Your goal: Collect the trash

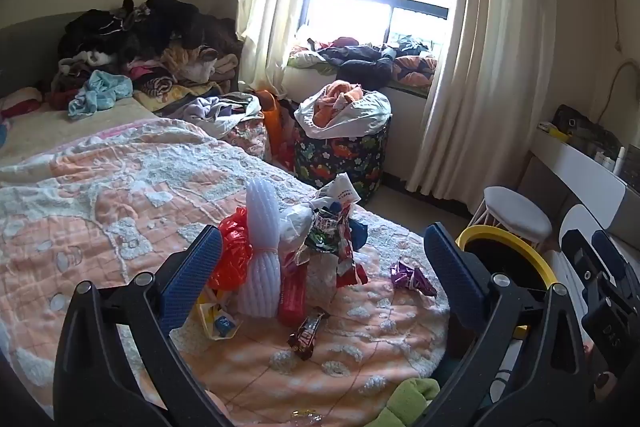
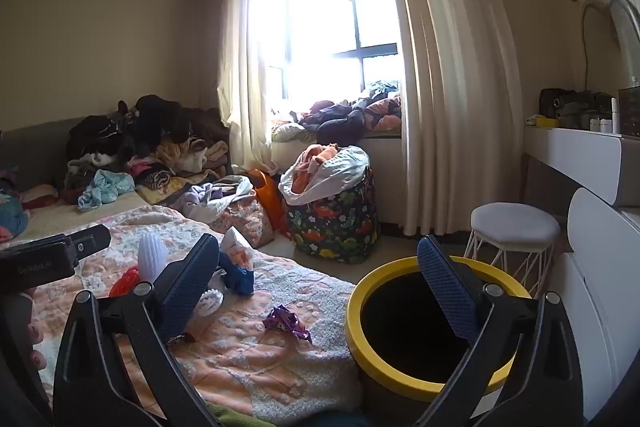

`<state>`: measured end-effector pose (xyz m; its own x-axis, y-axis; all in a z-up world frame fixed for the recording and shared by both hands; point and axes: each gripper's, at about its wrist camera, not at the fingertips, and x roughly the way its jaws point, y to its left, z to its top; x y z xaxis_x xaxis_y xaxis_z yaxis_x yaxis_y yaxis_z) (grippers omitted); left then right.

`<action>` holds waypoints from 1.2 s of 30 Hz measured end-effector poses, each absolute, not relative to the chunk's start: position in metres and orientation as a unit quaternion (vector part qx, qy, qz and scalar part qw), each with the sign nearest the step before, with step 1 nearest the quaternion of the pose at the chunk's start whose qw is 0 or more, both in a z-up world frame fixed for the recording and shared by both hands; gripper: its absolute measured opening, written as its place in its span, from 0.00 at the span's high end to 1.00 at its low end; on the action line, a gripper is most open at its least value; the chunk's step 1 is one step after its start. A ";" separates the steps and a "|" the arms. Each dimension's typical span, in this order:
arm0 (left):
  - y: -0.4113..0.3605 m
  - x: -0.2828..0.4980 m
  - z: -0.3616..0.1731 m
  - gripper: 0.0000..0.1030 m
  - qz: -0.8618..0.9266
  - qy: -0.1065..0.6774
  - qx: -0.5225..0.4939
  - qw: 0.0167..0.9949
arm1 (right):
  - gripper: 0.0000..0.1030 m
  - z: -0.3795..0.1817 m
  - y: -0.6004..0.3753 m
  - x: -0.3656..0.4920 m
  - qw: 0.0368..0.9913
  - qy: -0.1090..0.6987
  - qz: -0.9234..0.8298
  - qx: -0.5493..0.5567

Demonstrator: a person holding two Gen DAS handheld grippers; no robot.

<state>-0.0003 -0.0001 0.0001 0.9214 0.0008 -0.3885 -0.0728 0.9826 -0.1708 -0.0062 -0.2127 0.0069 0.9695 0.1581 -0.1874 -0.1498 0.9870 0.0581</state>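
At the centre of the left wrist frame, I see the trash pile (image 1: 296, 259) on the bed (image 1: 100, 187) dead ahead of my released left jaws (image 1: 320, 263), nearer than my released right jaws (image 2: 316, 291), which face the yellow-rimmed bin (image 2: 420, 383).

Open blanket (image 1: 120, 195) is being left free around the trash pile (image 1: 296, 259), with the purple wrapper (image 2: 286, 321) lying apart on bare quilt. The mouth of the yellow-rimmed bin (image 2: 360, 319) is being left unobstructed just beside the bed edge. Passage toward the floor is being narrowed by the white stool (image 2: 514, 223) and the dinosaur-print hamper (image 2: 336, 223).
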 end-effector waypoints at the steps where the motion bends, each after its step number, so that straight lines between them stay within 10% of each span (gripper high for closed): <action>1: 0.000 0.000 0.000 0.10 0.019 0.198 -0.091 0.976 | 0.06 0.007 -0.213 -0.007 0.992 0.093 0.078 0.024; 36: -0.012 -0.001 0.004 0.10 0.008 0.197 -0.084 0.977 | 0.06 0.009 -0.210 -0.007 0.992 0.094 0.079 0.020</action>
